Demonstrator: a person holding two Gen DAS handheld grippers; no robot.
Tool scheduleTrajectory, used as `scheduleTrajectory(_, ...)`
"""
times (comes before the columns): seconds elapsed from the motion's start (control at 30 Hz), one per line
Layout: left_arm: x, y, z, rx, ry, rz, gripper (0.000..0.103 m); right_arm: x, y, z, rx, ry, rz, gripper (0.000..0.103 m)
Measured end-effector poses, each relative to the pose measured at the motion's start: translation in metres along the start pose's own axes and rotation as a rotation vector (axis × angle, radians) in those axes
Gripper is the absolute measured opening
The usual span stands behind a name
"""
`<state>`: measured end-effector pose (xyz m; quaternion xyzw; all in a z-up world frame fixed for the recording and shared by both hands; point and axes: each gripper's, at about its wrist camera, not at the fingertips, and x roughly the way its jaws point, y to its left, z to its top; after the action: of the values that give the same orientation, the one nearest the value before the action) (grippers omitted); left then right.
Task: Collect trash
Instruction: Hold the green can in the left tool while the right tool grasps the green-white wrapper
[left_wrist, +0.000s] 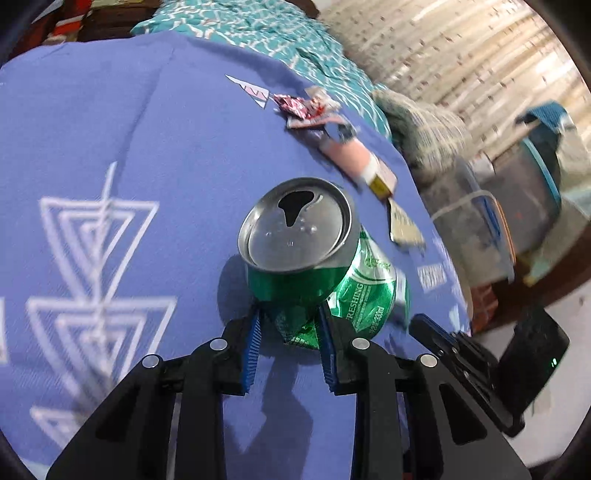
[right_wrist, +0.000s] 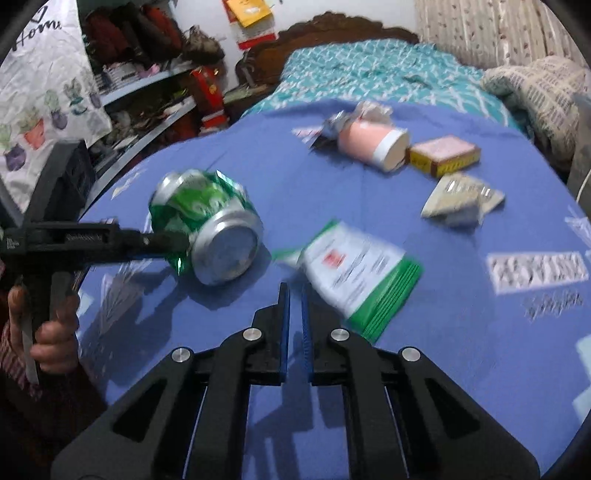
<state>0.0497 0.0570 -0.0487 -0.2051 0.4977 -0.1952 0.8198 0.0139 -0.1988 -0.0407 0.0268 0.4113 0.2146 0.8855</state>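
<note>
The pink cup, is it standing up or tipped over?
Tipped over: the pink cup lies on its side, white rim facing right.

A bench (right_wrist: 461, 332) draped in a blue cloth (left_wrist: 129, 147) with white geometric print is shown. On the cloth, a pink paper cup (right_wrist: 373, 144) is seen lying on its side, its mouth just beside a yellow-and-pink small box (right_wrist: 443, 154). Crumpled foil wrappers (right_wrist: 354, 114) are found behind the cup, a crumpled grey sachet (right_wrist: 461, 201) nearer the front, and a green-edged white packet (right_wrist: 362, 273) (print blurred) nearest the viewer. A dented green can (right_wrist: 207, 225) is seen at the left.
</note>
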Motion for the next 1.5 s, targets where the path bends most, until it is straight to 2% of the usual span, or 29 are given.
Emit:
scheduleTrajectory(0.13,-0.01,-0.001,-0.012,0.041,0.006,0.029,0.026,0.006,0.012,-0.02,-0.006,0.05,0.025,0.011)
scheduleTrajectory(0.23,-0.008,-0.001,-0.011,0.036,0.01,0.032,0.026,0.01,0.016,-0.024,-0.024,0.072,0.006,0.011)
scheduleTrajectory(0.43,-0.003,-0.006,0.0,0.02,0.0,0.029,0.026,-0.002,-0.001,-0.011,-0.018,0.023,-0.079,0.012)
scheduleTrajectory(0.5,-0.002,-0.009,0.004,0.012,-0.006,0.034,0.026,-0.003,-0.011,-0.006,-0.004,0.012,-0.105,0.017)
scheduleTrajectory(0.53,0.001,-0.011,0.006,0.009,-0.008,0.039,0.03,-0.003,-0.014,-0.004,0.002,0.007,-0.121,0.03)
scheduleTrajectory(0.57,0.004,-0.014,0.009,0.012,-0.007,0.043,0.039,-0.003,-0.018,-0.003,0.011,-0.001,-0.135,0.061)
scheduleTrajectory(0.6,0.006,-0.015,0.011,0.013,-0.01,0.05,0.044,-0.004,-0.021,-0.001,0.025,-0.017,-0.136,0.079)
scheduleTrajectory(0.63,0.008,-0.016,0.014,0.006,-0.017,0.067,0.055,-0.006,-0.022,0.0,0.035,-0.042,-0.129,0.089)
scheduleTrajectory(0.7,0.014,-0.016,0.02,-0.004,-0.023,0.064,0.056,-0.01,-0.021,0.004,0.02,-0.086,-0.133,0.088)
scheduleTrajectory(0.83,0.027,-0.017,0.029,-0.011,-0.023,0.066,0.054,-0.001,-0.006,0.016,-0.087,-0.074,-0.157,0.087)
scheduleTrajectory(0.93,0.037,-0.014,0.033,-0.028,-0.003,0.05,0.038,0.015,0.005,0.023,-0.176,-0.045,-0.2,0.083)
scheduleTrajectory(1.0,0.04,-0.014,0.035,-0.035,-0.008,0.039,0.036,0.028,0.005,0.027,-0.21,-0.007,-0.215,0.07)
scheduleTrajectory(1.07,0.041,-0.02,0.036,-0.01,-0.018,0.054,0.035,0.041,0.001,0.029,-0.219,0.038,-0.213,0.016)
scheduleTrajectory(1.13,0.041,-0.029,0.035,0.014,-0.017,0.042,0.034,0.045,-0.014,0.029,-0.162,0.054,-0.179,0.012)
scheduleTrajectory(1.17,0.039,-0.034,0.035,0.026,-0.013,0.02,0.033,0.04,-0.022,0.029,-0.126,0.036,-0.155,0.008)
scheduleTrajectory(1.27,0.034,-0.056,0.034,0.073,-0.018,-0.023,0.032,0.011,-0.047,0.028,-0.033,-0.037,-0.144,0.007)
scheduleTrajectory(1.4,0.044,-0.105,0.038,0.162,0.006,-0.093,0.031,-0.036,-0.093,0.02,0.089,-0.124,-0.174,0.007)
scheduleTrajectory(1.5,0.066,-0.14,0.041,0.219,0.043,-0.104,0.031,-0.061,-0.132,0.01,0.176,-0.159,-0.209,0.007)
